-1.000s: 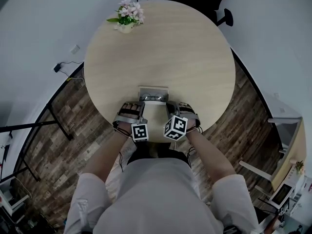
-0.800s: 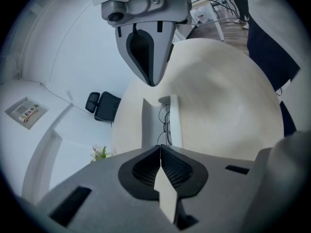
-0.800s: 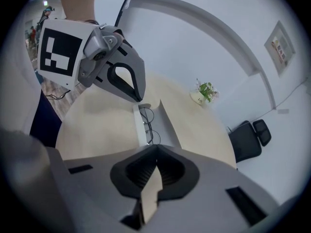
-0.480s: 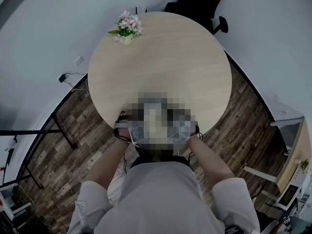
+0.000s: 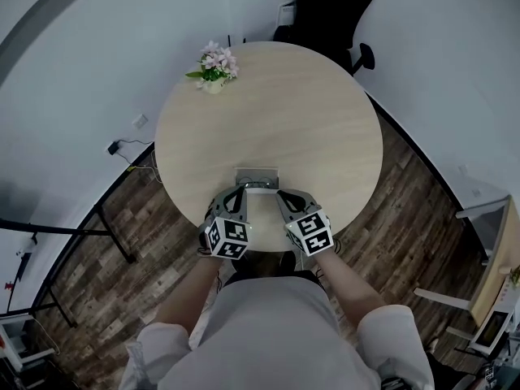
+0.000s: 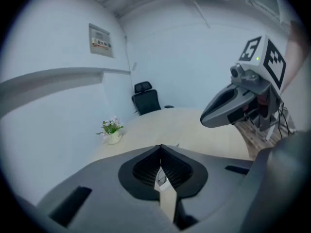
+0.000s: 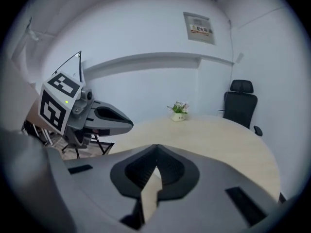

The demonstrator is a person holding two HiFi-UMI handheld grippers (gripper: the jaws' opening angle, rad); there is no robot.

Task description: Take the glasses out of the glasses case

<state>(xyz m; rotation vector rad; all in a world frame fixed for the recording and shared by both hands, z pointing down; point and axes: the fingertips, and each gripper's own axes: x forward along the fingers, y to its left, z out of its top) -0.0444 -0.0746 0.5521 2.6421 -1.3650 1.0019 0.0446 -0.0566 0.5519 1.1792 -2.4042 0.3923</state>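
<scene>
A small grey glasses case lies shut on the round pale wooden table, close to its near edge. My two grippers hover side by side just in front of the case, both pointing at it. The left gripper is shut, its jaws meeting at the tips with nothing between them. My right gripper is shut too and holds nothing. Each gripper shows in the other's view, the right gripper and the left gripper, both off the table. The glasses are not visible.
A small pot of flowers stands at the table's far left edge. A black office chair sits beyond the table against the white wall. Dark wooden floor surrounds the table, and a black metal frame stands at the left.
Both grippers have lifted off the table near the case and rolled, so their marker cubes now face up. The case has not moved.
</scene>
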